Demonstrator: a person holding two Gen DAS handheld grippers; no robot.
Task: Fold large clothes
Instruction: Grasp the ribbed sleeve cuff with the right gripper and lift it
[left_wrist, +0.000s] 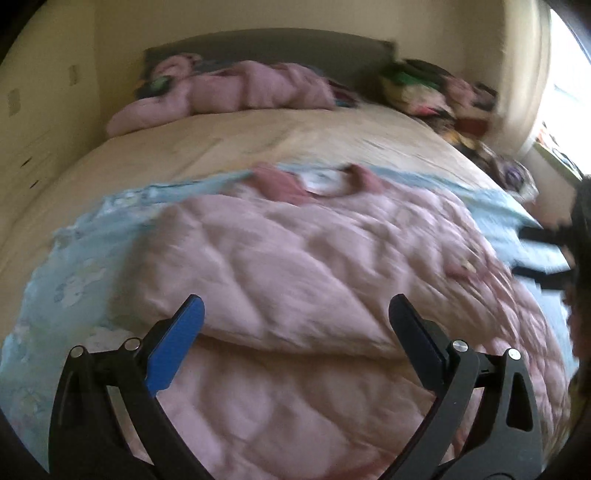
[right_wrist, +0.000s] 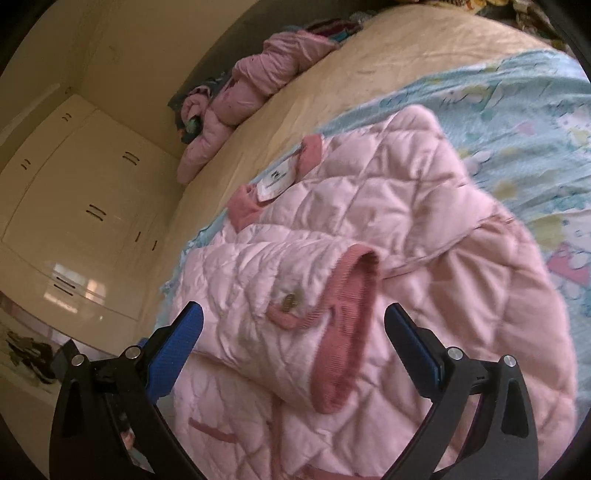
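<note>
A pink quilted jacket (left_wrist: 314, 258) lies on a light blue patterned sheet (left_wrist: 74, 266) on the bed, collar away from me. One sleeve is folded across its body, the darker pink cuff (right_wrist: 347, 325) lying on top. My left gripper (left_wrist: 295, 314) is open and empty, hovering over the folded sleeve. My right gripper (right_wrist: 293, 321) is open and empty, its fingers either side of the cuff and its button (right_wrist: 291, 301). The right gripper also shows at the right edge of the left wrist view (left_wrist: 546, 254).
A beige bedspread (left_wrist: 221, 140) covers the bed. A second pink garment (left_wrist: 229, 92) lies bunched by the dark headboard (left_wrist: 266, 44). Mixed clothes (left_wrist: 436, 92) are piled at the far right. Cream wardrobes (right_wrist: 81, 192) stand beside the bed.
</note>
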